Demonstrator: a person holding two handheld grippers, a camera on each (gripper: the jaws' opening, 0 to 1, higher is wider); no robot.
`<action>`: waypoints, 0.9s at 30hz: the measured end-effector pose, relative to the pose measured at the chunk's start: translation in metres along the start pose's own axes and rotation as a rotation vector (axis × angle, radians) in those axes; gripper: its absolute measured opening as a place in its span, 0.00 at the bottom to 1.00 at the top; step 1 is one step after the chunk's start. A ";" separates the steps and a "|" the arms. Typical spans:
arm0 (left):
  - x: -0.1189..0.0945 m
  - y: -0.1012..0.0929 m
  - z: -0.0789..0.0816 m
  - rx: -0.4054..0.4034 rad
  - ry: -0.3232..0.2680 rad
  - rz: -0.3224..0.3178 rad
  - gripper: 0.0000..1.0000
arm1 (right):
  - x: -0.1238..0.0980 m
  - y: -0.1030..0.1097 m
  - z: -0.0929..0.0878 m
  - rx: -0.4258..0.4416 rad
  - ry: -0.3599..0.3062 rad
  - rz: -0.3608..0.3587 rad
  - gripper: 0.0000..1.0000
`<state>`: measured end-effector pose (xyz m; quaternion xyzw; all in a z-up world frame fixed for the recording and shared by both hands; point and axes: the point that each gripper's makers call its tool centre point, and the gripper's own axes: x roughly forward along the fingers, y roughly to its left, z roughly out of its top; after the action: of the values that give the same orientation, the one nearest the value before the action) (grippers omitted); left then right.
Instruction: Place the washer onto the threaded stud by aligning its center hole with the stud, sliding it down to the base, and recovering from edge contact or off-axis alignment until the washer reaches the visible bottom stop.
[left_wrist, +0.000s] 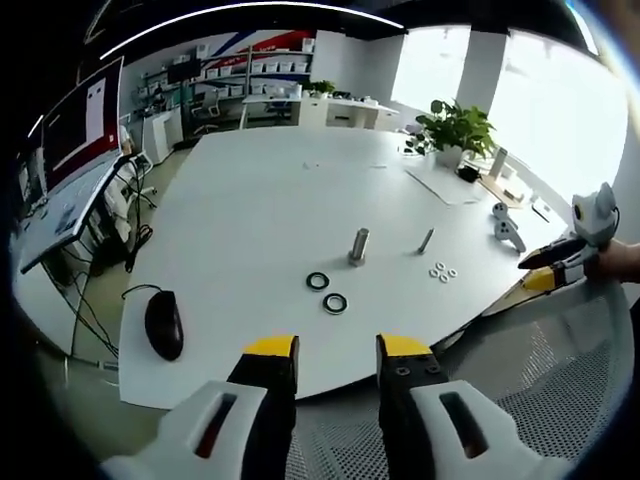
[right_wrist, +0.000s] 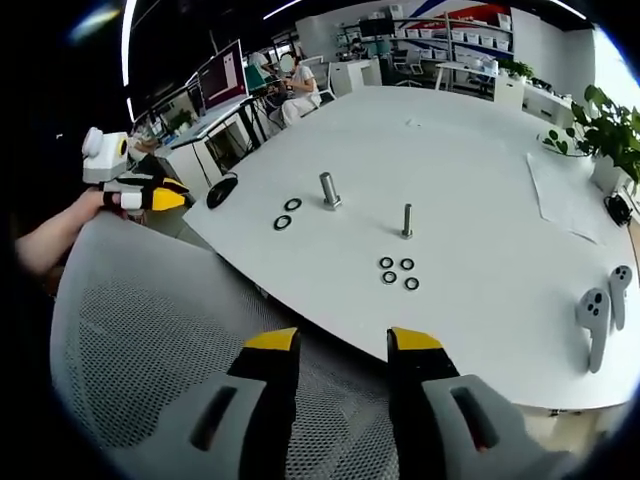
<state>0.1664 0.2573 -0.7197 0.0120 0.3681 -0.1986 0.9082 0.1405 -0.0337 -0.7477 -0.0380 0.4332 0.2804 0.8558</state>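
Left gripper view: left gripper (left_wrist: 337, 352) open, apparently empty

**Yellow-tipped black jaws on pale grey housings**

The left gripper (left_wrist: 338, 350) has two black jaws capped with yellow pads, each growing from a light grey moulded shell with a dark oblong slot; small screw heads show on the black of one jaw. The right gripper (right_wrist: 343, 345) is built alike: yellow tips, black jaws, grey slotted shells. Seen from across, each gripper carries a whitish housing above its yellow-and-black jaws, gripped by a bare hand (right_wrist: 88, 207).
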 end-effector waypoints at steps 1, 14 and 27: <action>0.000 0.000 0.001 -0.005 -0.006 -0.003 0.29 | 0.000 0.000 -0.001 -0.002 0.006 0.001 0.37; 0.002 0.002 -0.003 -0.023 0.009 -0.011 0.30 | 0.002 0.003 -0.005 -0.019 0.040 0.006 0.37; 0.004 0.003 -0.005 -0.029 0.025 -0.008 0.29 | 0.000 -0.001 -0.003 0.002 0.021 -0.008 0.37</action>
<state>0.1665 0.2596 -0.7266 0.0000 0.3823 -0.1968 0.9028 0.1393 -0.0355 -0.7500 -0.0416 0.4424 0.2762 0.8522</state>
